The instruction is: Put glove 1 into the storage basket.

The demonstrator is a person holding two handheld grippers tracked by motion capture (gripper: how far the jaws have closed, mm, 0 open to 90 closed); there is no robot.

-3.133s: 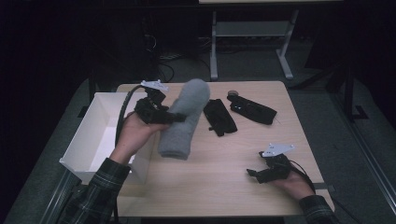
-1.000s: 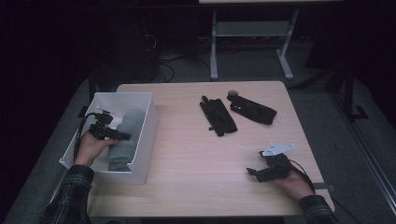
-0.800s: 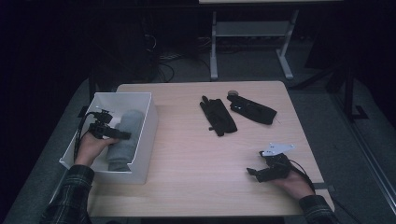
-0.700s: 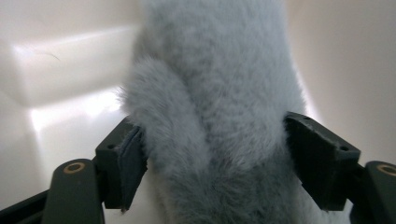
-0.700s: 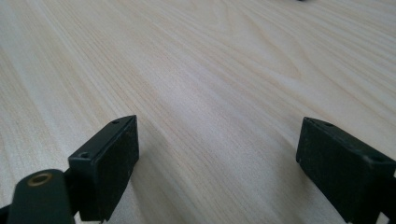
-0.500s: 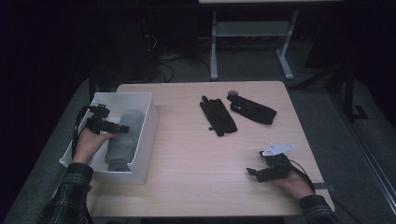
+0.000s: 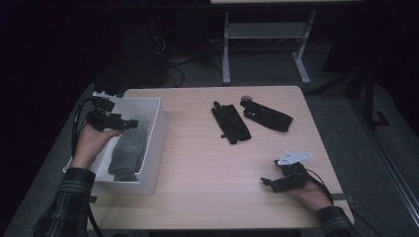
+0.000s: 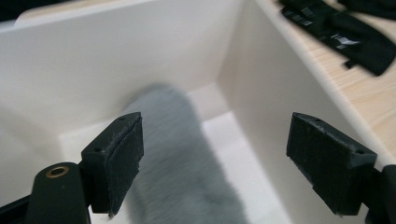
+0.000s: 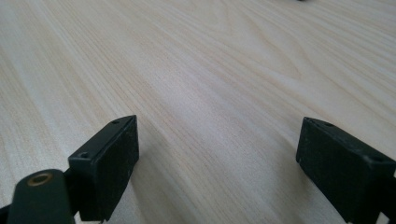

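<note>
Your left hand-held gripper (image 7: 132, 123) hangs over the white bin (image 7: 157, 129) at the worktop's (image 7: 207, 163) left edge, jaws spread wide with nothing between them; they have just been opening. The grey rolled towel (image 7: 127, 148) lies free on the bin floor directly below and ahead of those jaws, its long axis running from the far wall back toward you, roughly in line with your forearm. In the left gripper view the towel (image 8: 182, 163) passes under the left pad (image 8: 116, 158) and clear of the right one.

Your right hand-held gripper (image 7: 267, 182) rests low on the worktop near the front right corner, jaws likewise apart and empty over bare wood (image 9: 210, 93).

What looks to be left are two black items: a glove-like piece (image 7: 231, 123) and a longer strap or pouch (image 7: 267, 116). Both lie beyond your right gripper and to its left, well apart from it. From your left gripper they sit to the right, past the bin wall. The glove's long axis runs away from you, tilted slightly; the strap lies more crosswise. The glove sits about midway between your two hands, and the strap lies nearer your right hand, so the reach there likely suits that side.
</note>
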